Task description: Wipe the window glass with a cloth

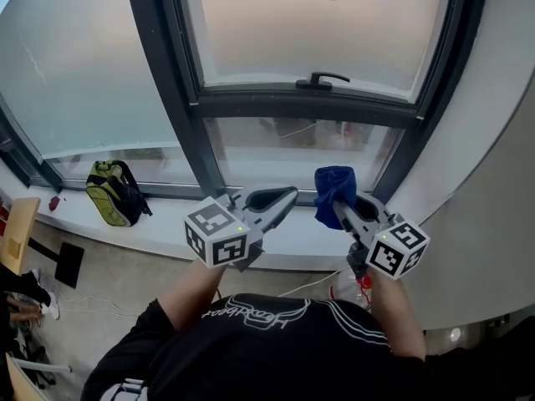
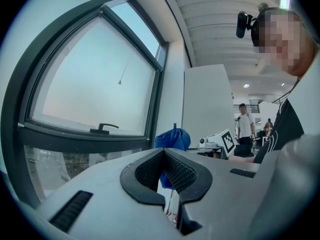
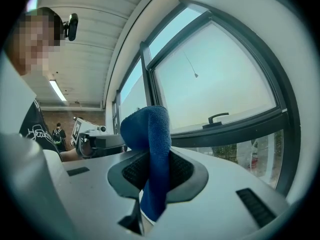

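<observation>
- One blue cloth [image 1: 334,182] is pinched in the right hand-held gripper [image 1: 341,205]; the left hand-held gripper [image 1: 287,195] is pressed together, empty.
- Window glass [image 1: 309,27] not touched; wiping seemingly all ahead.

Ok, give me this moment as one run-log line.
left gripper: shut, empty | right gripper: shut on blue terry cloth | dark-framed window glass: cloth not touching it

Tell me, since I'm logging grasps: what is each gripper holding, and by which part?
The right gripper pinches the blue cloth across its middle, bunch above, tail below. The left gripper holds nothing, jaws shut.
</observation>
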